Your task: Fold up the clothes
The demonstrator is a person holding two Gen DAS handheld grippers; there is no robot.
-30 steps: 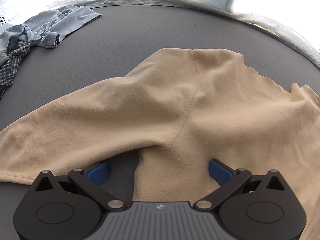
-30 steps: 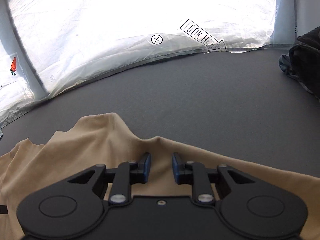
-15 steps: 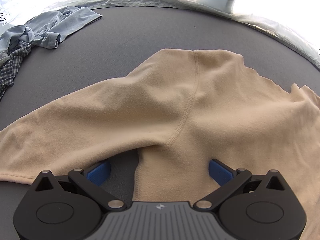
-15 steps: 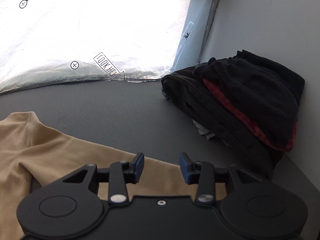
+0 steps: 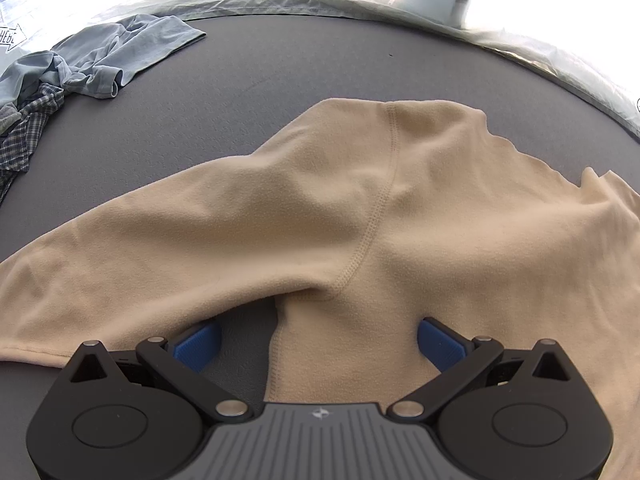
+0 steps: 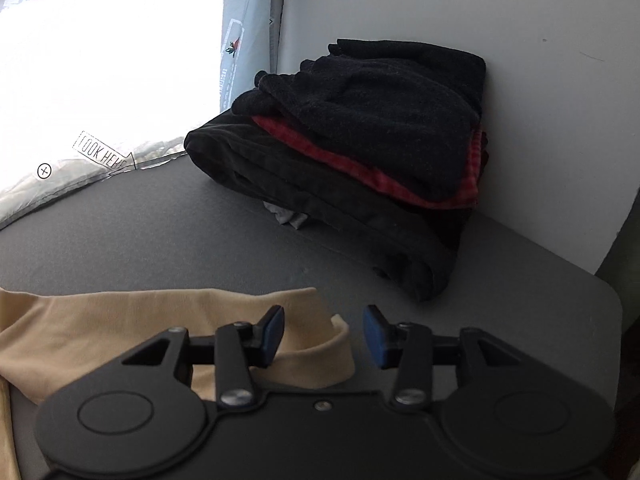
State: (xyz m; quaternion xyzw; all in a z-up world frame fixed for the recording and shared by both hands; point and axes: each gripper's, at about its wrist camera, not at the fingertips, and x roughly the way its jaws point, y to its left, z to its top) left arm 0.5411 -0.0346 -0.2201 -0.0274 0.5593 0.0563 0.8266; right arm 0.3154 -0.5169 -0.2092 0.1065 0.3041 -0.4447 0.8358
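Dark grey tabletop (image 5: 280, 80) meets a plain white wall (image 6: 440, 8); bright backlit translucent sheeting (image 6: 100, 60) borders its far edge.

Dark grey table (image 5: 304, 76) w/ tan top (image 5: 460, 240) spread mid; blue & plaid clothes (image 5: 80, 68) far left; folded black/red stack (image 6: 360, 152) right corner.

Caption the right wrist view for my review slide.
Right gripper opening above beige sleeve cuff; folded dark clothes stack beyond.
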